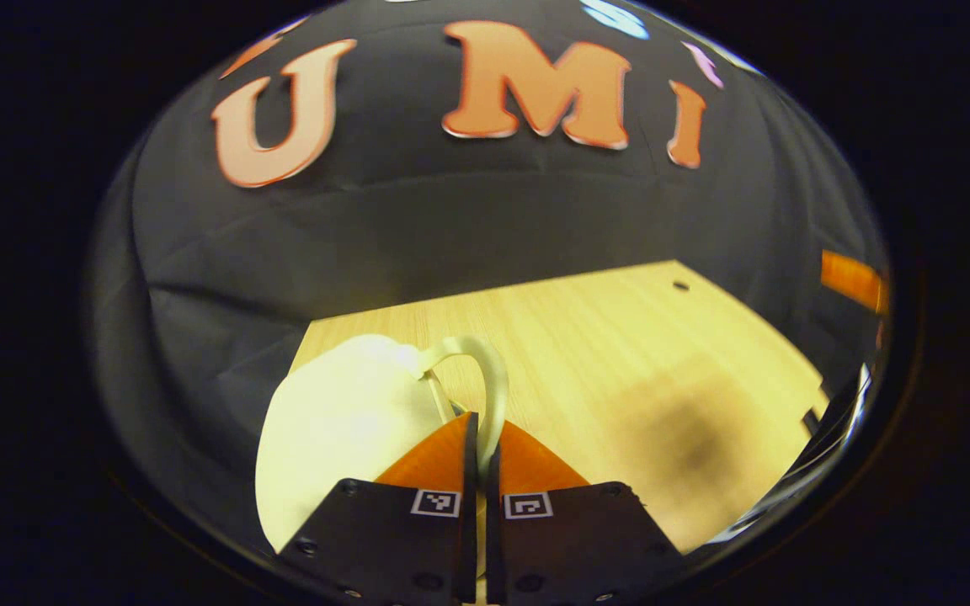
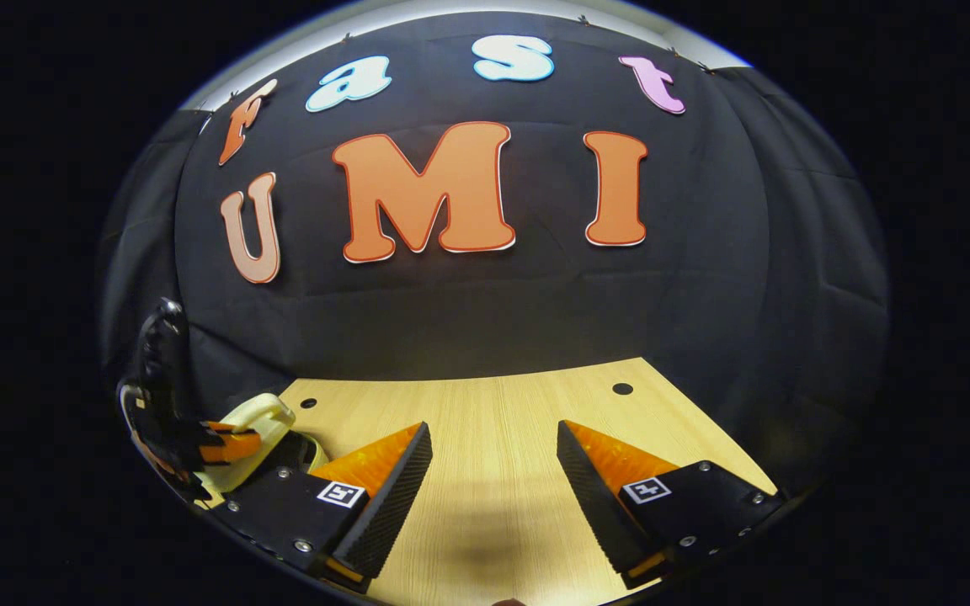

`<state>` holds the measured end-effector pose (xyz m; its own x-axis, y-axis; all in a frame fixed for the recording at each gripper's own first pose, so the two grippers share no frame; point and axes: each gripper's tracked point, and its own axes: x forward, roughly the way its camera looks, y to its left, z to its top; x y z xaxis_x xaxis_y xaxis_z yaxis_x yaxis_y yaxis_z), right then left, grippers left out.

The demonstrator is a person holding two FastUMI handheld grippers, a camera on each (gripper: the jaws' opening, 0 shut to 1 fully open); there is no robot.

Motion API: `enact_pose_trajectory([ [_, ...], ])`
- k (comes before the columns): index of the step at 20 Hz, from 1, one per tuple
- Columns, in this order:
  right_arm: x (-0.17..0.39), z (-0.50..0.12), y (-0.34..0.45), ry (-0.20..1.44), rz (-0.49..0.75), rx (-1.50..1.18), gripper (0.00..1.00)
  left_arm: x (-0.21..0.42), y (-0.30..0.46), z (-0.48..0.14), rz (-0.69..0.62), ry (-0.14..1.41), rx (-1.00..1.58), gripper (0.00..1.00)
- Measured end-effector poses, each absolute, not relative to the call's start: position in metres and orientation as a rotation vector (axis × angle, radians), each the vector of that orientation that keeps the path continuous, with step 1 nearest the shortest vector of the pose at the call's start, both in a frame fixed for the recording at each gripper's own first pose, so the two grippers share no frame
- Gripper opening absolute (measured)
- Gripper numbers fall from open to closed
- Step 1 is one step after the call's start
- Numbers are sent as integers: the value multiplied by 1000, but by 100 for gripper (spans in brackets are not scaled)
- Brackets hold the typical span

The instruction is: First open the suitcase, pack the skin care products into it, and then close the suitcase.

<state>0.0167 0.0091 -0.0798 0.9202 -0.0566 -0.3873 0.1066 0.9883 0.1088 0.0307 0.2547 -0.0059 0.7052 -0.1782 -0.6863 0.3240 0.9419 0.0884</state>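
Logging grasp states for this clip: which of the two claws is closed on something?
The left claw: its orange fingers are pinched together on the cream suitcase handle. The right claw stands wide open over bare table, holding nothing.

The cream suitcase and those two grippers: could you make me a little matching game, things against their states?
Things:
1. left gripper
2. right gripper
3. cream hard-shell suitcase
4. pale wooden table

States:
A. fingers wide apart, holding nothing
B. bears a dark shadow patch
C. fingers closed on the suitcase handle
D. lies at the table's edge

Pairs: 1-C, 2-A, 3-D, 4-B
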Motion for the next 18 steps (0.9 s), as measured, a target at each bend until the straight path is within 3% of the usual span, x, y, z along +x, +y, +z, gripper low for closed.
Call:
enact_pose_trajectory([
  [8, 12, -90, -18, 413, -81, 131, 96, 13, 216, -63, -257, 809, 504, 8],
  [10, 13, -91, -28, 404, -86, 120, 96, 8, 207, -64, -238, 773, 481, 22],
  [12, 12, -90, -35, 389, -86, 103, 96, 5, 193, -39, -225, 676, 420, 41],
  [13, 11, -88, -36, 378, -77, 91, 96, 5, 183, -23, -219, 625, 392, 63],
  [15, 11, -86, -37, 356, -60, 67, 96, 4, 158, 16, -208, 541, 307, 84],
  [18, 11, -77, -35, 301, -29, 34, 96, 12, 134, 83, -162, 396, 197, 99],
])
